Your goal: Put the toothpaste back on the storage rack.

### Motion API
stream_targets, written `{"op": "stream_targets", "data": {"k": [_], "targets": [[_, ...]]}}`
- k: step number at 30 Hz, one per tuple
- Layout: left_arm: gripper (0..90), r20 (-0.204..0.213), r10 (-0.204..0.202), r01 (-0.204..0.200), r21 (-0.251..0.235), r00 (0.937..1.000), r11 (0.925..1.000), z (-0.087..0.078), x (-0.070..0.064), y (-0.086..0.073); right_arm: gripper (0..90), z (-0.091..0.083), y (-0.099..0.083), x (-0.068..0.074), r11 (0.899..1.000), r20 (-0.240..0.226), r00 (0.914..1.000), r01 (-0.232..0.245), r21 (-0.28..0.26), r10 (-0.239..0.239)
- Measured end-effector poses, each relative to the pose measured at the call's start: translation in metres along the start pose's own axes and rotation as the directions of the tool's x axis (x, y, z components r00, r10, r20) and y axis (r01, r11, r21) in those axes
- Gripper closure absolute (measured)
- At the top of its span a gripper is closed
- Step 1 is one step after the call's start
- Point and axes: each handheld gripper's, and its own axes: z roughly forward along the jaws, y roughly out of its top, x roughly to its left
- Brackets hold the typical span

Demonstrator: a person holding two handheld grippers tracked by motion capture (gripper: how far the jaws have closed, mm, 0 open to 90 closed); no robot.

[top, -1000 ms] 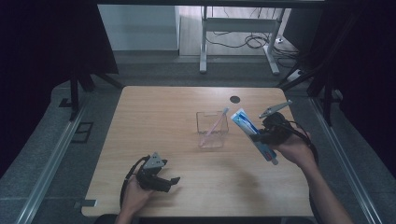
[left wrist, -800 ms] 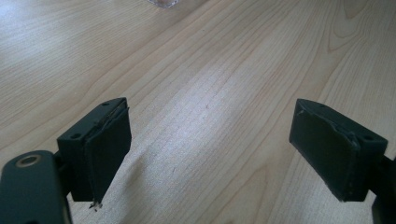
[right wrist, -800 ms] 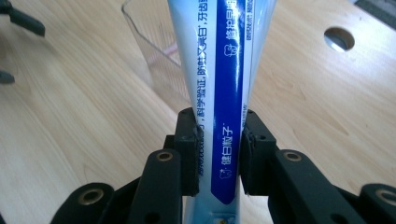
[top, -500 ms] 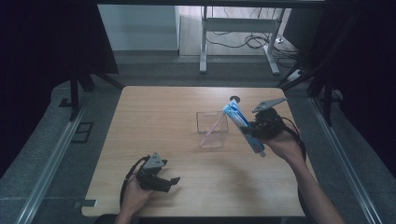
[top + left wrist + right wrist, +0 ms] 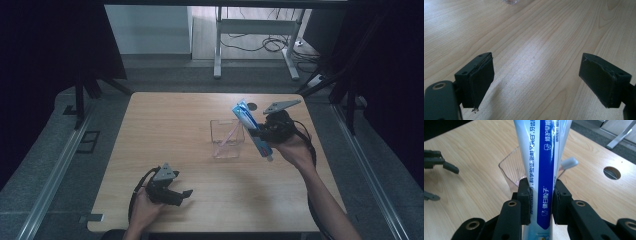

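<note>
At 7 o'clock on the table [image 5: 165, 125], left gripper [image 5: 187, 193] rests idle, jaws wide apart, nothing between them. At centre, clear cup [image 5: 226, 139] with a pink toothbrush [image 5: 229, 133] leaning inside. Just right of cup, right gripper [image 5: 253, 132] is clamped on the tube [image 5: 251, 128] mid-body, held above the table. Tube's long axis runs 11 to 5 o'clock, crimped end up toward 11, over the cup rim. Judgement: pick-up done; insertion and release remain.
</note>
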Motion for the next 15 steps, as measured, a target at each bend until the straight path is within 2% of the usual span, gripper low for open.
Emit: {"op": "stream_targets", "data": {"k": [15], "targets": [[13.0,-0.002,0.007,-0.007,0.002,1.0,1.0,0.0,0.0,0.0,72.6,0.008,0.021,0.007,0.997,-0.007,0.9999,0.008,-0.082,-0.009]]}}
